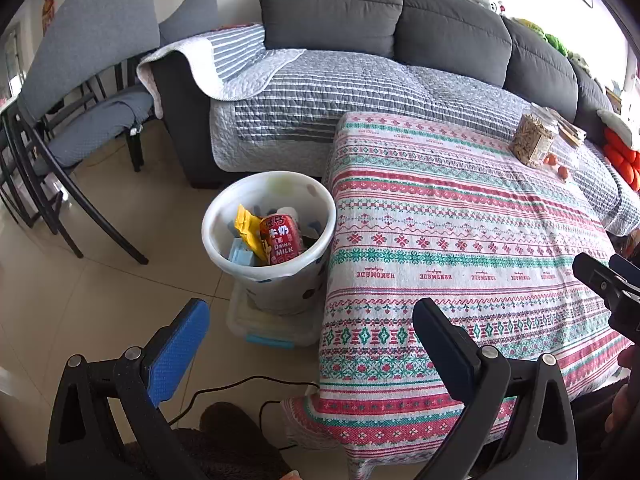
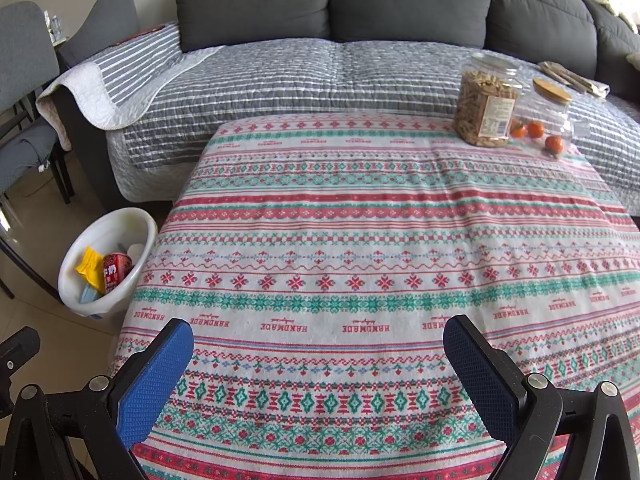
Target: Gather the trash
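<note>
The left wrist view looks down from the table's (image 1: 460, 220) near-left corner, taking in the white bin (image 1: 268, 236) on the floor. The right wrist view faces straight across the table toward the sofa (image 2: 332, 4) — both share tablecloth, bin and sofa.

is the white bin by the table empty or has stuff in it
Not empty. The white bin holds a red milk can, a yellow wrapper and a pale blue carton, seen through its open top.

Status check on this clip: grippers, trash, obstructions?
Left gripper open, empty. Right gripper open, empty. Bin holds red can, yellow wrapper. Nothing blocking.
</note>
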`<control>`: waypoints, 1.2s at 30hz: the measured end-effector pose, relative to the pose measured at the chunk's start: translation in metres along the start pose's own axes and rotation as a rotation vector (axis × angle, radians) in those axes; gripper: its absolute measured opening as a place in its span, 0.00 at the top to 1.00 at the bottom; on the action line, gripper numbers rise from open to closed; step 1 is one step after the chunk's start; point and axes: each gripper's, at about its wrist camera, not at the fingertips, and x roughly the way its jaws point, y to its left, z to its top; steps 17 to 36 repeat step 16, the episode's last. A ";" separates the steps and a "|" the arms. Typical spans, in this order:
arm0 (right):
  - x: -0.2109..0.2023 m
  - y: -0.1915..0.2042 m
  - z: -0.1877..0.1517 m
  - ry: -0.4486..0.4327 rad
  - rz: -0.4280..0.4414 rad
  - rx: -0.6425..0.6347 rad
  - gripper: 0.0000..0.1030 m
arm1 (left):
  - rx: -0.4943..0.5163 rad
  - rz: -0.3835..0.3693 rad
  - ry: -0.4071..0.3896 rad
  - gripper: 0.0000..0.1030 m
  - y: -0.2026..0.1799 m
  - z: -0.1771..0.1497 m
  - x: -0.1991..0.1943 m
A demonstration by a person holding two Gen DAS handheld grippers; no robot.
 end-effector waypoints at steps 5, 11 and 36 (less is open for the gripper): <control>0.000 0.000 0.000 -0.003 -0.002 0.000 0.01 | -0.001 0.000 -0.001 0.00 0.000 0.000 0.000; 0.000 0.000 0.000 -0.005 -0.004 -0.004 0.01 | -0.002 -0.007 -0.001 0.00 0.000 0.001 0.000; 0.003 -0.004 0.002 0.002 0.001 -0.001 0.01 | -0.004 -0.037 -0.001 0.00 0.002 0.004 -0.004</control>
